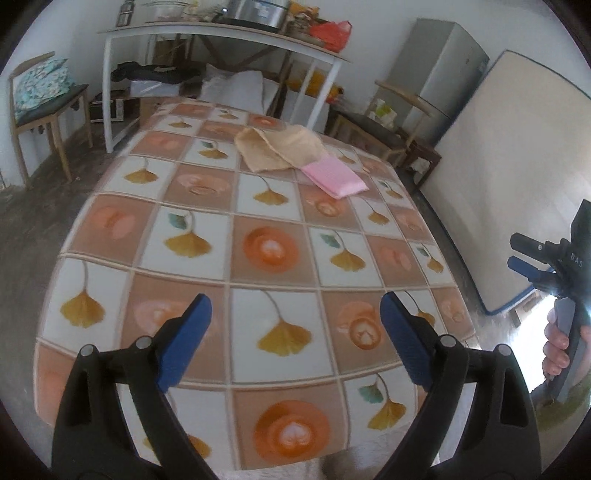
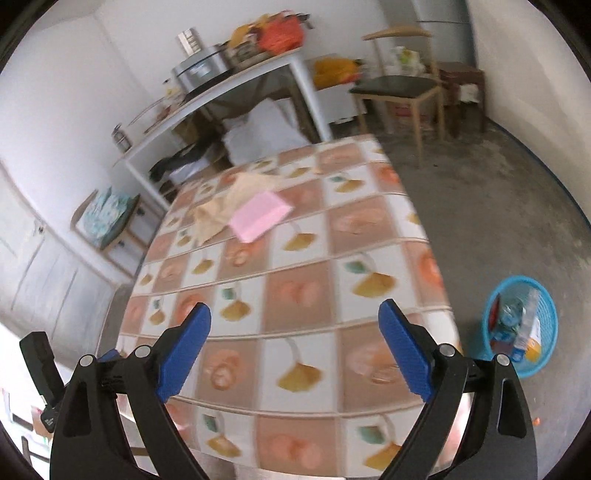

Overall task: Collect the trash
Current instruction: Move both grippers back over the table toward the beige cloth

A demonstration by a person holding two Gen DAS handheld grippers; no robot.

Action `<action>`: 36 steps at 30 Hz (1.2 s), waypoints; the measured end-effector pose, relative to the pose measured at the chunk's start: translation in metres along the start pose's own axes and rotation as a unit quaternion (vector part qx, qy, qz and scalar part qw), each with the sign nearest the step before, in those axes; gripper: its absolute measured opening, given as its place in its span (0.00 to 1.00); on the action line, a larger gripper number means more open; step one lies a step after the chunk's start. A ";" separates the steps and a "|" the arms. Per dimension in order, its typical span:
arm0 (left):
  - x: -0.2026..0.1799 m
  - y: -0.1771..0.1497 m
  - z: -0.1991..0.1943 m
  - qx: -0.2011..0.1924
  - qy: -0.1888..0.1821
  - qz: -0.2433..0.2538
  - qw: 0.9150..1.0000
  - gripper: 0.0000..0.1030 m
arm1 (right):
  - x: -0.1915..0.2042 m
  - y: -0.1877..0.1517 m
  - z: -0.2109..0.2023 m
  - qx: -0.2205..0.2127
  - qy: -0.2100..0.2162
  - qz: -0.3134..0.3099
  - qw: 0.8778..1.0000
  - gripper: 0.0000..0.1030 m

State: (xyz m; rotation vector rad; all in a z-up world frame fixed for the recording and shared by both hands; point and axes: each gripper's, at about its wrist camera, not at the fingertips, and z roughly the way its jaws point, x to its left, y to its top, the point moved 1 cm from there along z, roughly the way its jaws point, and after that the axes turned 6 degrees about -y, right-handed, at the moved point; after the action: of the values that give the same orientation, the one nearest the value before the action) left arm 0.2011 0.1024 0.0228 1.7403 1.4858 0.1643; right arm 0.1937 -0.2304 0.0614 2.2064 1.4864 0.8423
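The left gripper (image 1: 295, 332) hangs over the near edge of the table (image 1: 110, 236) with its blue pads spread wide and nothing between them; the right gripper (image 2: 295, 332) is the same, wide apart and empty, tilted over the table's near right side. In the left view the right gripper (image 1: 524, 258) also shows at the far right, off the table's edge, gripped by a hand (image 1: 557, 350); from that angle its two fingers lie close together, one above the other.

The table wears a checked cloth of ginkgo leaves and orange roses; toward its far end lies a tan cloth bag (image 1: 280, 147), crumpled, and a flat pink packet (image 1: 334, 177) lies touching the bag's near right edge, partly tucked under it. In the right view the bag (image 2: 221, 210) and the packet (image 2: 260, 216) sit well apart from the gripper, up the far half of the table.

On the concrete floor to the right of the table stands a blue basket (image 2: 546, 295), just beside the table's near right corner; it holds bottles and wrappers, blurred; that is where the trash lies.

Behind the table a white shelf (image 1: 221, 33) carries a steel pot (image 1: 258, 14) and a red bag (image 1: 332, 33); a chair (image 1: 44, 107) stands at the left wall, a fridge (image 1: 443, 62) and a mattress (image 1: 498, 166) lean at the right.
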 end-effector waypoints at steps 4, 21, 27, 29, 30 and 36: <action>0.016 0.005 -0.009 -0.012 0.003 -0.017 1.000 0.87 | 0.032 0.006 0.005 0.006 0.008 -0.021 1.000 0.87; 0.053 0.011 -0.004 -0.010 0.003 -0.059 0.998 0.87 | 0.064 0.013 0.020 0.032 0.006 -0.030 0.999 0.87; 0.056 0.012 -0.002 -0.008 0.004 -0.066 0.998 0.87 | 0.067 0.015 0.025 0.035 0.009 -0.031 0.999 0.87; 0.057 0.012 -0.002 -0.007 0.004 -0.066 0.998 0.87 | 0.068 0.016 0.027 0.036 0.010 -0.031 0.999 0.87; 0.057 0.012 -0.002 -0.006 0.004 -0.067 0.998 0.87 | 0.068 0.015 0.028 0.037 0.010 -0.030 0.999 0.87; 0.060 0.012 0.002 -0.002 0.005 -0.068 0.998 0.87 | 0.067 0.015 0.033 0.042 0.014 -0.029 0.999 0.87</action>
State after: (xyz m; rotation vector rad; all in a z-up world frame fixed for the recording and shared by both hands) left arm 0.2288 0.1543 0.0056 1.6302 1.6048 0.1058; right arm 0.2437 -0.1730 0.0635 2.2074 1.6183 0.8098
